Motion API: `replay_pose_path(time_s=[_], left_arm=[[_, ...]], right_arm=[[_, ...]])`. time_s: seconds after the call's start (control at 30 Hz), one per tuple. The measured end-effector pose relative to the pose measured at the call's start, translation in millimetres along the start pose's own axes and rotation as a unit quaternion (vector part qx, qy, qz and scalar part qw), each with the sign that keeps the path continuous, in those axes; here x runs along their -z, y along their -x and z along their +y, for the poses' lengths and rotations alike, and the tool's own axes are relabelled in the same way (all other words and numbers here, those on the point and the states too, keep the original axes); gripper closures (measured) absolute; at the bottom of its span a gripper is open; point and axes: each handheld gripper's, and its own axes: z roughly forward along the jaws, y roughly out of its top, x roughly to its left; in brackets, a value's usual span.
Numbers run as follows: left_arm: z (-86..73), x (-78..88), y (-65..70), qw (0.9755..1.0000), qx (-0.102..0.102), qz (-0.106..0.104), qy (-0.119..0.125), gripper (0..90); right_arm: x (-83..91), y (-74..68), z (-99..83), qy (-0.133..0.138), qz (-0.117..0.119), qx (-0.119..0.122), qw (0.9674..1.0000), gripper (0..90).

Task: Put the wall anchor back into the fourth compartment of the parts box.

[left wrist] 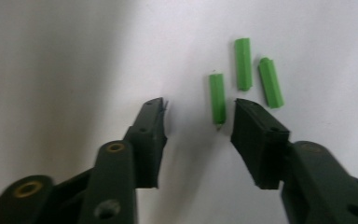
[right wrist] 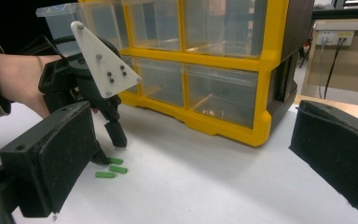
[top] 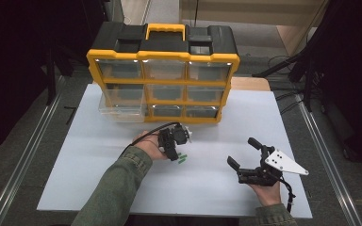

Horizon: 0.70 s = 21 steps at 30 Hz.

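Three small green plastic hexagonal rods lie loose on the white desk top, roughly midway between its left and right edges and nearer the front edge than the organiser. In the left gripper view they lie side by side, close together but apart. The left black two-jaw gripper points down at them with its jaws parted and nothing between them; one rod lies just inside the right-hand jaw tip, the other two just beyond it. In the high view this left gripper is held by a hand in an olive sleeve. The right black two-jaw gripper, carrying a grey three-cornered plate, hovers near the front right corner with its jaws spread wide and empty, well apart from the rods. A yellow-and-black organiser of clear plastic drawers stands at the desk's back edge; its lower-left drawer is pulled partly out.
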Motion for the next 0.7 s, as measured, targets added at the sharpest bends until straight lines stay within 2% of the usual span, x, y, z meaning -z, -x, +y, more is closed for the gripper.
replay_pose_path(time_s=[0.1,0.13,0.17,0.2,0.23,0.27,0.3,0.33,0.4,0.47,0.5,0.53,0.63,0.7], left_arm=[[1.5,0.1,-1.7,0.9999,0.004,-0.016,0.002,66.9],[1.5,-0.3,-0.2,0.9996,0.018,-0.023,0.003,72.4],[3.1,0.7,-2.4,0.9999,0.000,-0.016,-0.001,77.1],[3.5,-0.1,-3.0,0.9998,0.004,-0.022,0.000,81.2],[3.4,-0.7,-1.9,0.9994,0.018,-0.028,0.000,83.5],[4.4,0.0,-4.3,0.9997,0.002,-0.024,-0.003,83.6],[4.6,0.0,-4.4,0.9997,0.002,-0.024,-0.003,83.9],[4.1,-0.5,-2.7,0.9994,0.016,-0.030,-0.003,83.9],[4.7,0.4,-4.7,0.9997,0.000,-0.025,-0.005,83.9],[4.2,1.5,-4.5,0.9997,-0.001,-0.024,-0.002,83.9],[3.8,2.8,-2.9,0.9995,0.011,-0.028,-0.004,83.9],[4.0,4.2,-4.0,0.9997,0.000,-0.025,-0.003,83.9],[4.3,10.4,-0.7,0.9996,0.009,-0.026,-0.006,84.0],[4.8,16.1,0.6,0.9997,0.001,-0.025,-0.005,83.9]], right_arm=[[0.0,-0.3,0.0,-0.001,0.000,0.002,1.0000,0.6],[0.1,-0.5,-0.1,-0.001,0.000,0.001,1.0000,0.5],[0.1,-0.5,-0.1,-0.001,0.000,0.000,1.0000,0.5],[0.1,-0.6,-0.1,-0.001,0.000,0.000,1.0000,0.5],[0.2,-0.5,-0.1,-0.001,0.001,0.000,1.0000,0.6],[0.2,-0.5,-0.1,-0.001,0.001,0.000,1.0000,0.6],[0.3,-0.5,-0.1,-0.001,0.001,0.000,1.0000,0.6],[0.3,-0.4,-0.1,-0.002,0.001,0.000,1.0000,0.6],[0.4,-0.4,-0.2,-0.002,0.001,0.000,1.0000,0.5],[0.4,-0.4,-0.2,-0.002,0.000,-0.001,1.0000,0.5],[0.4,-0.4,-0.3,-0.002,0.001,-0.001,1.0000,0.6],[0.4,-0.6,-0.3,-0.003,0.001,-0.002,1.0000,0.5],[0.3,-0.7,-0.3,-0.003,0.001,-0.002,1.0000,0.6],[0.2,-0.8,-0.3,-0.003,0.001,-0.001,1.0000,0.6]])
